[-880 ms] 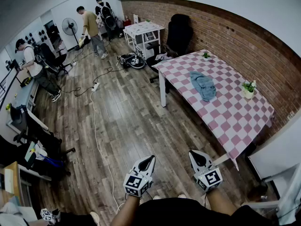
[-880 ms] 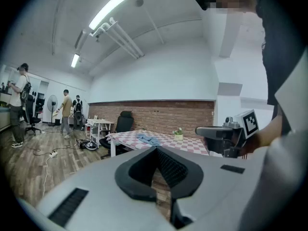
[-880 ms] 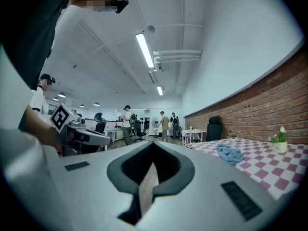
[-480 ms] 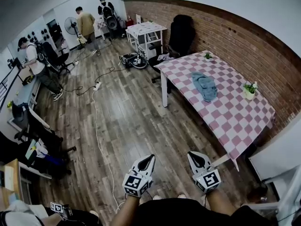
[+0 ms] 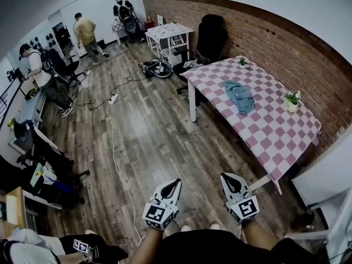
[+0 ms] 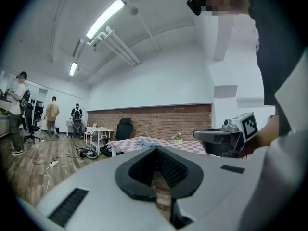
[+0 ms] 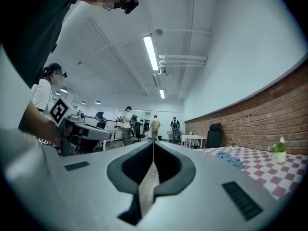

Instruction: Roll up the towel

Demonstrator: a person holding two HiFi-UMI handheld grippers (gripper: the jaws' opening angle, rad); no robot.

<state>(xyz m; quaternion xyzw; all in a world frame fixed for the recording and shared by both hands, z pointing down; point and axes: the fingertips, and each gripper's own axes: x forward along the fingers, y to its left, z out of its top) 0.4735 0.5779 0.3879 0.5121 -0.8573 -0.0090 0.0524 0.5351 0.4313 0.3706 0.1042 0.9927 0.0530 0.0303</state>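
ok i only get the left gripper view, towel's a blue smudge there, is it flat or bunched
observer: bunched. head view shows the blue towel in a crumpled heap midway along the checked table.
operator: is the right tool free
observer: yes, its own view shows the right tool shut with nothing in it.
operator: are we at the table yet
observer: no, head view shows the left tool over wood floor, short of the table's near end.

Head view steeply down; gripper views level, share table (image 5: 270,132).
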